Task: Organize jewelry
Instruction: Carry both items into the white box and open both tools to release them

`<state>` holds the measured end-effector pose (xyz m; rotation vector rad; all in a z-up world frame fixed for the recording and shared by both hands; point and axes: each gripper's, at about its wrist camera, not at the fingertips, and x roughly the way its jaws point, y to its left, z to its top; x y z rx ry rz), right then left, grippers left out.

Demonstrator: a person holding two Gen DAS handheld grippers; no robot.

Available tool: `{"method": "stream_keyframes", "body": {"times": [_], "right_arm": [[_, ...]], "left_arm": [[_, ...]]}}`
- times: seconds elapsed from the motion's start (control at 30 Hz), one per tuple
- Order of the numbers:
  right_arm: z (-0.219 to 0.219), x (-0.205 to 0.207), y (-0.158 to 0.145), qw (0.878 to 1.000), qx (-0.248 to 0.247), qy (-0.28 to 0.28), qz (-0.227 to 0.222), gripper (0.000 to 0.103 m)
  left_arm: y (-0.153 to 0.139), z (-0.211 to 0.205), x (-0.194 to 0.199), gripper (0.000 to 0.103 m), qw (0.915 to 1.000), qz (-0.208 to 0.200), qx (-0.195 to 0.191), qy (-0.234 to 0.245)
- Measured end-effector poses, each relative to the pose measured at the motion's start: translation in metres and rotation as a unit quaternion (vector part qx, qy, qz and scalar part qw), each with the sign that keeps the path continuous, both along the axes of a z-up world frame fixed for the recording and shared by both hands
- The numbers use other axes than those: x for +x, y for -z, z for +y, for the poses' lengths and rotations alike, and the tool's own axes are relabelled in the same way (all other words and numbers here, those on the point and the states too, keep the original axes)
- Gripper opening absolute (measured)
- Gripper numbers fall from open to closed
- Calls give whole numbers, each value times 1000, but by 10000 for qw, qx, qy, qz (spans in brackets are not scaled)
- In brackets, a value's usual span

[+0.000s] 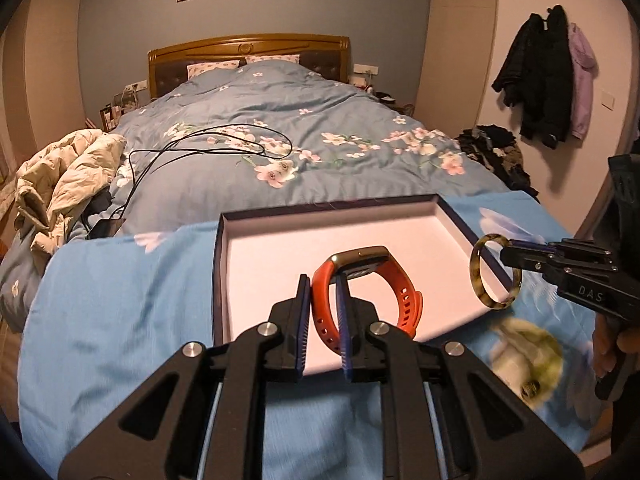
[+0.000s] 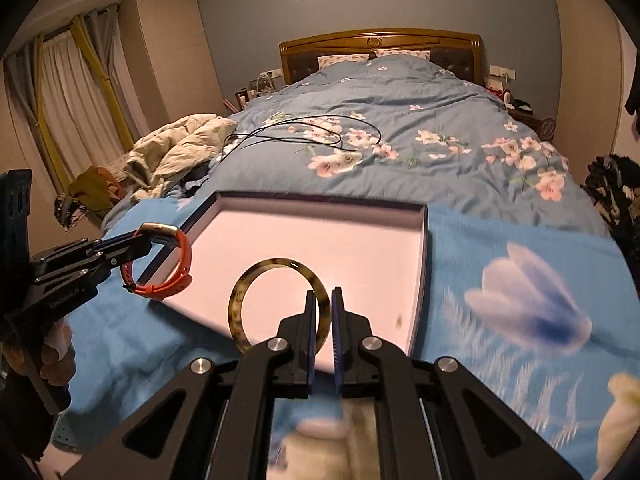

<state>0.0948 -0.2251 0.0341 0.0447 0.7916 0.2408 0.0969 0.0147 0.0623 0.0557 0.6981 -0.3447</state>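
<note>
My left gripper (image 1: 325, 286) is shut on the strap of an orange smart band (image 1: 394, 304) and holds it above the near part of a shallow tray with a white floor (image 1: 280, 248). My right gripper (image 2: 322, 300) is shut on the rim of a tortoiseshell bangle (image 2: 240, 304) and holds it upright over the tray's near edge (image 2: 360, 248). In the left wrist view the bangle (image 1: 476, 276) and right gripper (image 1: 508, 254) hang at the tray's right rim. In the right wrist view the band (image 2: 176, 268) and left gripper (image 2: 140, 246) are at the tray's left rim.
The tray sits on a light blue flowered cloth (image 1: 120, 300) at the foot of a bed with a blue floral duvet (image 1: 280, 120). A black cable (image 1: 224, 144) lies on the duvet. A cream jacket (image 1: 64, 176) is piled at the left. Coats (image 1: 540, 80) hang on the right wall.
</note>
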Motion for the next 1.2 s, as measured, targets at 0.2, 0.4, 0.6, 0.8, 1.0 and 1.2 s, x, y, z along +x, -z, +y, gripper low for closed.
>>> {"method": "stream_keyframes", "body": {"times": [0.2, 0.4, 0.6, 0.8, 1.0, 1.2], "right_arm": [[3, 53, 5, 9997, -159, 171, 70, 6], [6, 97, 25, 9982, -291, 296, 425, 6], [8, 127, 45, 9950, -378, 416, 823, 6], [13, 139, 52, 9926, -551, 537, 935, 7], [10, 131, 43, 9948, -455, 572, 709, 20], [4, 83, 10, 9992, -121, 362, 108, 37]], "left_arm": [[11, -10, 61, 13, 9995, 278, 77, -158], [37, -17, 111, 13, 9970, 735, 106, -194], [57, -22, 144, 13, 9937, 1073, 163, -265], [68, -29, 165, 15, 9897, 1352, 267, -382], [73, -30, 168, 25, 9878, 1452, 317, -462], [34, -15, 114, 38, 9987, 350, 177, -325]]}}
